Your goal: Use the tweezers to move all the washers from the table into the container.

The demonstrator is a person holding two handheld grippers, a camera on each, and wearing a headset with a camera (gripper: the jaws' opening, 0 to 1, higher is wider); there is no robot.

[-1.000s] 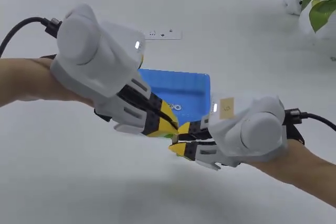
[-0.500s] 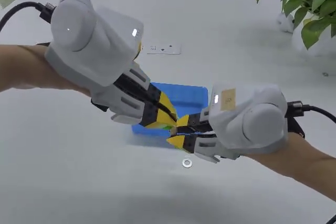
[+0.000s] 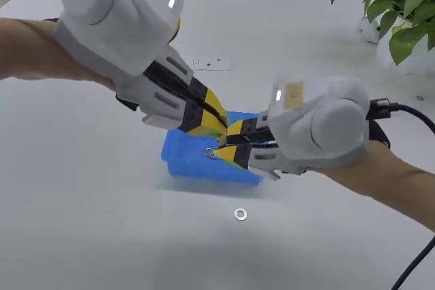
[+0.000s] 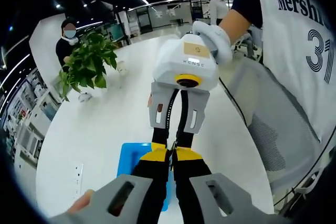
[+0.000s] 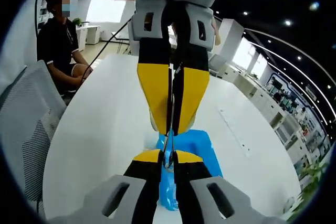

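The blue container (image 3: 187, 164) sits on the white table, also seen in the left gripper view (image 4: 128, 163) and the right gripper view (image 5: 202, 150). My left gripper (image 3: 216, 127) comes down from the upper left, and my right gripper (image 3: 231, 149) comes in from the right. Their yellow tips meet over the container's near side. Both are shut on thin metal tweezers (image 5: 168, 140). A small washer (image 3: 209, 153) hangs at the tweezers' tip above the container. Another washer (image 3: 240, 214) lies on the table in front of it. The container's inside is mostly hidden.
A leafy plant (image 3: 401, 5) stands at the far right of the table. A flush socket plate (image 3: 211, 64) lies behind the container. A black cable (image 3: 408, 117) trails from the right gripper. A seated person (image 5: 63, 51) is beside the table.
The head camera has shifted. Both grippers have moved from the container's near edge to over the container, and a washer now shows at the tweezers' tip. The washer on the table has stayed put.
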